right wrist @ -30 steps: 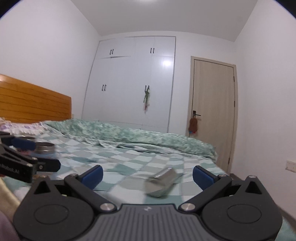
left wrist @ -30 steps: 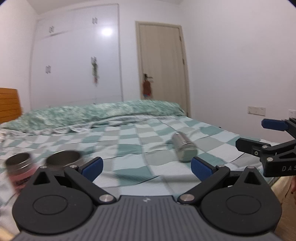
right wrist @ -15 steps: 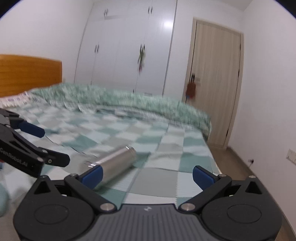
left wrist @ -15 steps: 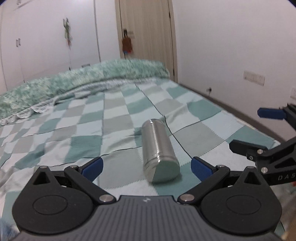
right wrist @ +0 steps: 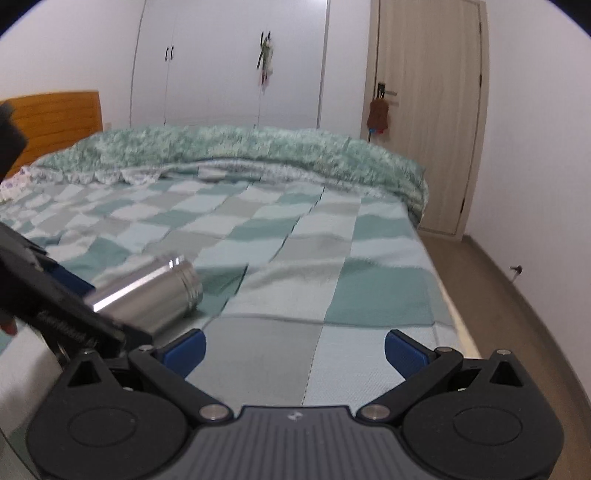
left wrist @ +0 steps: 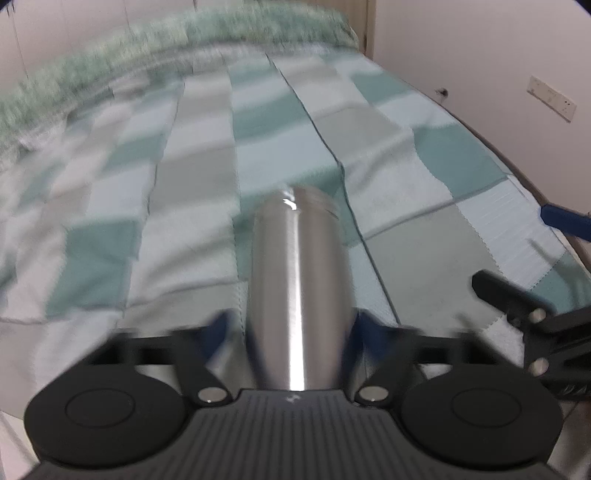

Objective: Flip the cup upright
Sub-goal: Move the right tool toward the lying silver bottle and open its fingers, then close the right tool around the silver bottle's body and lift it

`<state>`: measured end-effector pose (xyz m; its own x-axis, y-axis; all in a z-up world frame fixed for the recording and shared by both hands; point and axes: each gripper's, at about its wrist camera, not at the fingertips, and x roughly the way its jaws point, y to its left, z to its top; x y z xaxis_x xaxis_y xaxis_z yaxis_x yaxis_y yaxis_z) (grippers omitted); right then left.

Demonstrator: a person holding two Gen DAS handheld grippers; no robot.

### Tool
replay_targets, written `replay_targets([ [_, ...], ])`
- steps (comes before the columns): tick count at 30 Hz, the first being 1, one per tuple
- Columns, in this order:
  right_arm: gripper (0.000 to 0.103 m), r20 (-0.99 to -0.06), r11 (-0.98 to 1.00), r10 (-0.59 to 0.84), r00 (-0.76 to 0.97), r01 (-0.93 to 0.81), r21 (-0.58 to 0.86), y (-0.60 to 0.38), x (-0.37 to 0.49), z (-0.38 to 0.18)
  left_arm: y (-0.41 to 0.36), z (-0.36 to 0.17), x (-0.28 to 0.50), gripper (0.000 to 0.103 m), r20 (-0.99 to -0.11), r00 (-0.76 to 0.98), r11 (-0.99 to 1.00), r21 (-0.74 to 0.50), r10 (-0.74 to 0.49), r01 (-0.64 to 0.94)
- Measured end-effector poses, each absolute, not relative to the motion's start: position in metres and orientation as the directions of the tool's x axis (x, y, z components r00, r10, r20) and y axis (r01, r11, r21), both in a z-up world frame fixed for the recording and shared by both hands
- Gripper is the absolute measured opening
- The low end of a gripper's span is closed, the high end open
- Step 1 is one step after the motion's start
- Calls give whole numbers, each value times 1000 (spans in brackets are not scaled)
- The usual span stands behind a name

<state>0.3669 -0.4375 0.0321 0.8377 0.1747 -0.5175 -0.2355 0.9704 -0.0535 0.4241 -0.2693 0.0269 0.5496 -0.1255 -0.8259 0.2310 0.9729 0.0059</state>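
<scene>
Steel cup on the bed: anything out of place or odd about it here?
Yes. The steel cup lies on its side on the checkered bedspread, not upright. The left tool straddles its base end; nothing looks spilled or damaged.

The left wrist view looks forward and downward along its own 2 fingers from very close range over the checkered bedspread (left wrist: pixel 388 155), facing the rolled green quilt (left wrist: pixel 184 33) at the far edge. A steel cup (left wrist: pixel 299 280) fills the centre foreground.

The right wrist view sits low over the bed's near edge, facing level across the bedspread (right wrist: pixel 332 258) toward the white wardrobe (right wrist: pixel 229 62) and the door (right wrist: pixel 432 110).

The 2 views share the cup (right wrist: pixel 155 291), the bedspread and the quilt (right wrist: pixel 258 151). Each view includes the other tool: the right gripper (left wrist: pixel 517 258) appears at the left view's right edge, the left gripper (right wrist: pixel 70 295) at the right view's left edge.
</scene>
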Motion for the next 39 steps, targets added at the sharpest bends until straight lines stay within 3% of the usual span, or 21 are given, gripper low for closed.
replay_targets([
  [10,103,-479,963,203,854,-262,-60,-425,327,56,-258,54,382,63,-807,579,979,10,-114,206],
  [21,103,-470,955,239,850,-294,-47,-395,232,97,-205,97,278,63,-781,611,985,-28,-129,173],
  [32,103,-500,937,307,810,-349,12,-355,147,88,-149,70,193,63,-799,591,993,-68,-113,99],
  [39,103,-535,933,310,786,-360,11,-333,121,72,-134,42,179,64,-817,571,997,-60,-80,54],
])
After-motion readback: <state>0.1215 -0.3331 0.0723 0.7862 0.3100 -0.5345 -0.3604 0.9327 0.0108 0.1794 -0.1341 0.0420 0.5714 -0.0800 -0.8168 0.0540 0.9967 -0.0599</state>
